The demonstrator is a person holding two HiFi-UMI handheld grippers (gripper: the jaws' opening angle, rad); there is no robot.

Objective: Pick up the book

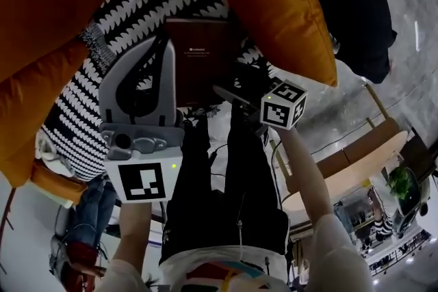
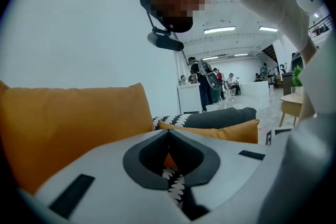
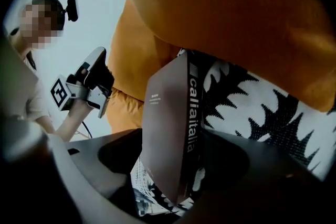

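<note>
On the black-and-white patterned cushion [image 1: 147, 3], toward its near edge and between orange cushions [image 1: 274, 3], we recorded one brown book [image 1: 200, 58], cover showing, not yet lifted. Right gripper [image 3: 176, 165]: fingers spread wide either side of the book's spine end, not pressing it. Left gripper [image 2: 169, 132]: fingers pressed together, empty, near the book. We judged the step to be the grasp. The next move called for closing the right fingers squarely on the book before lifting.
</note>
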